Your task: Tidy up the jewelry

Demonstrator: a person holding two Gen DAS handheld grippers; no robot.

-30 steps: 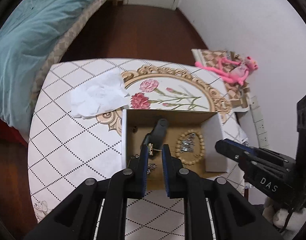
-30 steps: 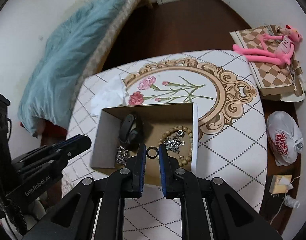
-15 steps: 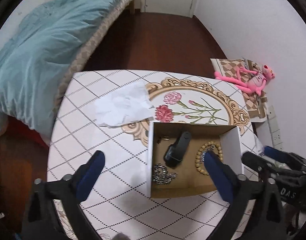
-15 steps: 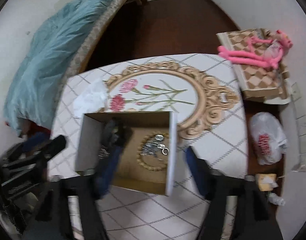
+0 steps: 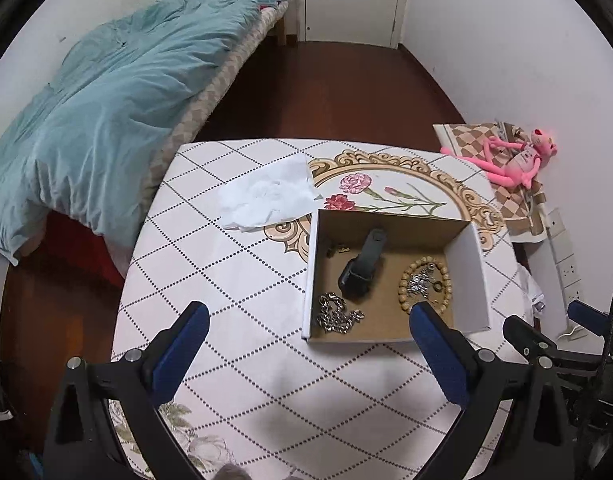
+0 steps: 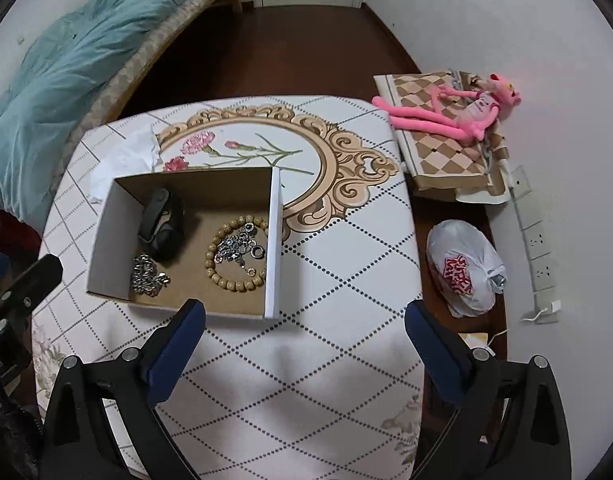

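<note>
An open cardboard box [image 5: 475, 276] [image 6: 272, 240] sits on the patterned table. Inside lie a black wristband [image 5: 361, 270] [image 6: 161, 224], a silver chain [image 5: 336, 314] [image 6: 148, 274], a wooden bead bracelet [image 5: 404, 284] [image 6: 236, 280] with small silver pieces and a ring [image 6: 258, 251] in its middle, and small gold earrings [image 5: 338, 248] in the far left corner. My left gripper [image 5: 308, 322] is open and empty, held above the table near the box's front. My right gripper [image 6: 304, 318] is open and empty, just in front of the box's right wall.
A crumpled white tissue [image 5: 268, 196] [image 6: 122, 158] lies on the table behind the box. A bed with a teal quilt [image 5: 94, 116] stands to the left. A pink plush toy [image 6: 446, 114] and a white plastic bag [image 6: 462, 268] lie on the floor to the right.
Both grippers have opened and pulled back and up from the box. The earring held by the left and the ring held by the right now lie in the box.
</note>
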